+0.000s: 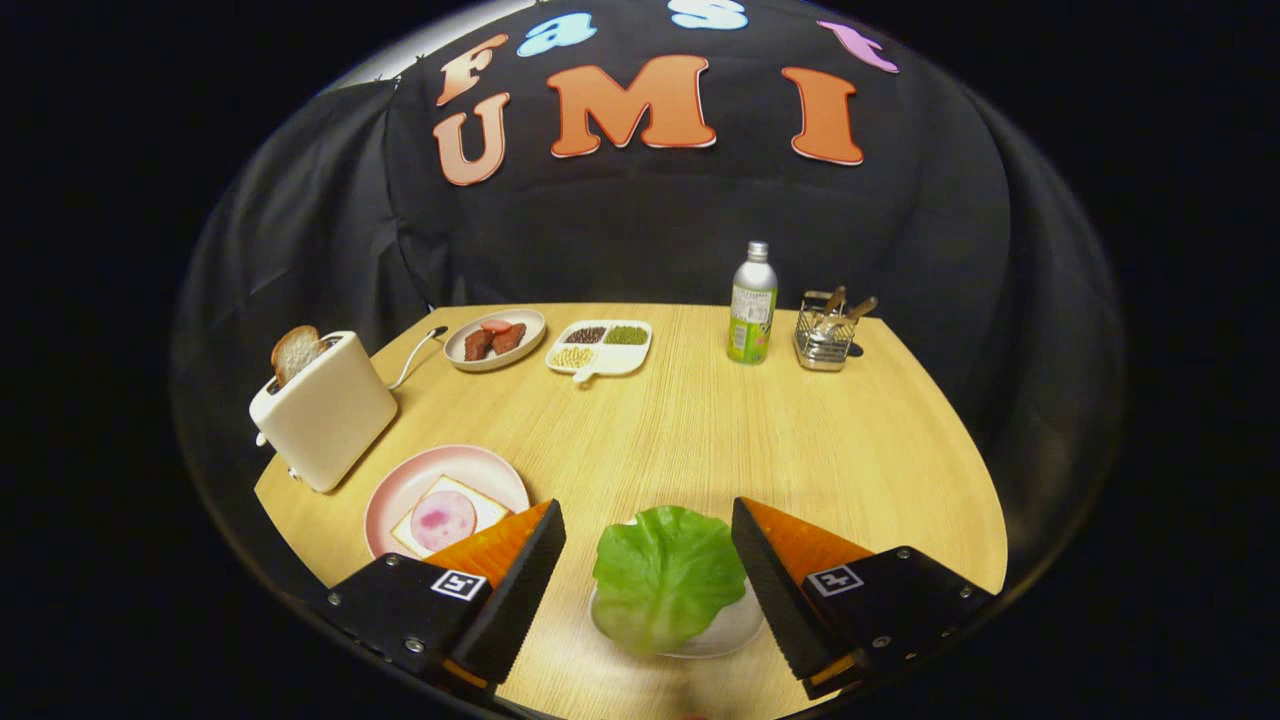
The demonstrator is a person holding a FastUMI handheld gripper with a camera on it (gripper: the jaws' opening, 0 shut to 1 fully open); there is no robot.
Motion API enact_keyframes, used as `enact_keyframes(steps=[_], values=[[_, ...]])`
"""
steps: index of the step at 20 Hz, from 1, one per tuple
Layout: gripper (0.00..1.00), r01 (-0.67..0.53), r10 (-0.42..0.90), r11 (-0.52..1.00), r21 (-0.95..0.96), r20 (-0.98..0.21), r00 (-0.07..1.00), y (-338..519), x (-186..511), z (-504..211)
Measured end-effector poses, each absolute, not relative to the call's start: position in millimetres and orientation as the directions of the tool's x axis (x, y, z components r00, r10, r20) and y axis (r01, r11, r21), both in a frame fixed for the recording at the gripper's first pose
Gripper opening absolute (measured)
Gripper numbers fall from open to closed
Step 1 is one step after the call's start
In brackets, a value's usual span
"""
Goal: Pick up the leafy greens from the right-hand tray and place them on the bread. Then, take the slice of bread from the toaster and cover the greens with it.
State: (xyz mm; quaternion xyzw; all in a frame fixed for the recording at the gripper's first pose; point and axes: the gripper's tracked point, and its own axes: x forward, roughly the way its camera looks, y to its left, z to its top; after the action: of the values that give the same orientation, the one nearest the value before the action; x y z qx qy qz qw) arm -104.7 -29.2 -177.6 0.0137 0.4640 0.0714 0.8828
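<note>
Here the claw point(648, 575) stands wide open, empty, its fingers flanking the leafy greens point(664, 578) on their near tray point(735, 632), apparently lined up for grasping. Left: bread point(447, 517) plated; toaster point(322, 410) slice point(294, 352) waiting.

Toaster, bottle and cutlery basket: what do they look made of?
Toaster: probably matte cream plastic or painted metal, no glare. Bottle: looks like metal, silvery neck and cap above a green label. Cutlery basket: shiny wire mesh, see-through grid. The gripper is open around the leafy greens.
</note>
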Motion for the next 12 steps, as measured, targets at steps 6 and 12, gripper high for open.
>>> enact_keyframes(steps=[6, 12], values=[[1.00, -0.068, 0.098, 0.995, 0.076, -0.901, 0.422, -41, -121, -225], [0.93, -0.057, 0.073, 0.997, 0.058, -0.950, 0.303, -44, -137, -262]])
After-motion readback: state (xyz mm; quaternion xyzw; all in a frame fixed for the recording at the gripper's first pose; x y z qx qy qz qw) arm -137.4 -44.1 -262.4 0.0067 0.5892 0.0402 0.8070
